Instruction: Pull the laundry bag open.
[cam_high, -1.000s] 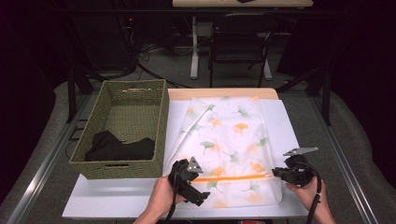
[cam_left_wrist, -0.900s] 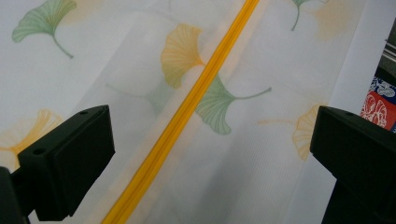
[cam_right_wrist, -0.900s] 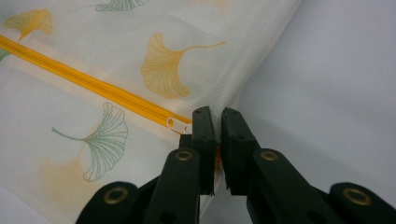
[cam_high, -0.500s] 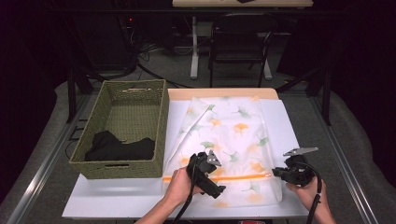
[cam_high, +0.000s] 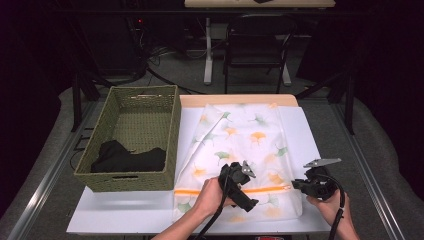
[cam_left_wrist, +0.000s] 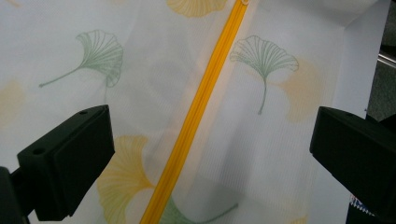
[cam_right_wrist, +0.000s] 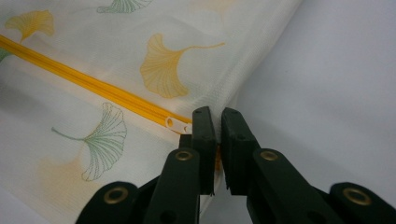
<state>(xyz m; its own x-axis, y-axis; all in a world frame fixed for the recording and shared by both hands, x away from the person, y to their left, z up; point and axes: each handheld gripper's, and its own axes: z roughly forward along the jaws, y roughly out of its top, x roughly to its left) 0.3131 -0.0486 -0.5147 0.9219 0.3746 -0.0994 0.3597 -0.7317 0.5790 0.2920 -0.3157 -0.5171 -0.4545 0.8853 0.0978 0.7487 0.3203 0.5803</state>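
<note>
A white mesh bag (cam_high: 250, 135) printed with ginkgo leaves lies flat on the white board (cam_high: 305, 130). An orange zipper (cam_high: 270, 189) runs across its near end. My left gripper (cam_high: 249, 188) hovers over the middle of the zipper (cam_left_wrist: 196, 112). That left gripper (cam_left_wrist: 210, 123) is open, its jaws wide on either side of the orange line, with nothing pinched. My right gripper (cam_high: 295, 185) sits at the bag's right edge. In the right gripper view it (cam_right_wrist: 218, 116) is shut on the bag's edge at the zipper's end, beside the white zipper pull (cam_right_wrist: 176, 124).
A green woven basket (cam_high: 170, 130) stands left of the bag with a black cloth (cam_high: 125, 157) in its near end. The board's front edge runs just below both hands. Dark floor, a chair and table legs lie beyond the table.
My left gripper has slid right along the zipper, from the bag's left edge to its middle. The right gripper has kept still, shut on the bag's edge.
</note>
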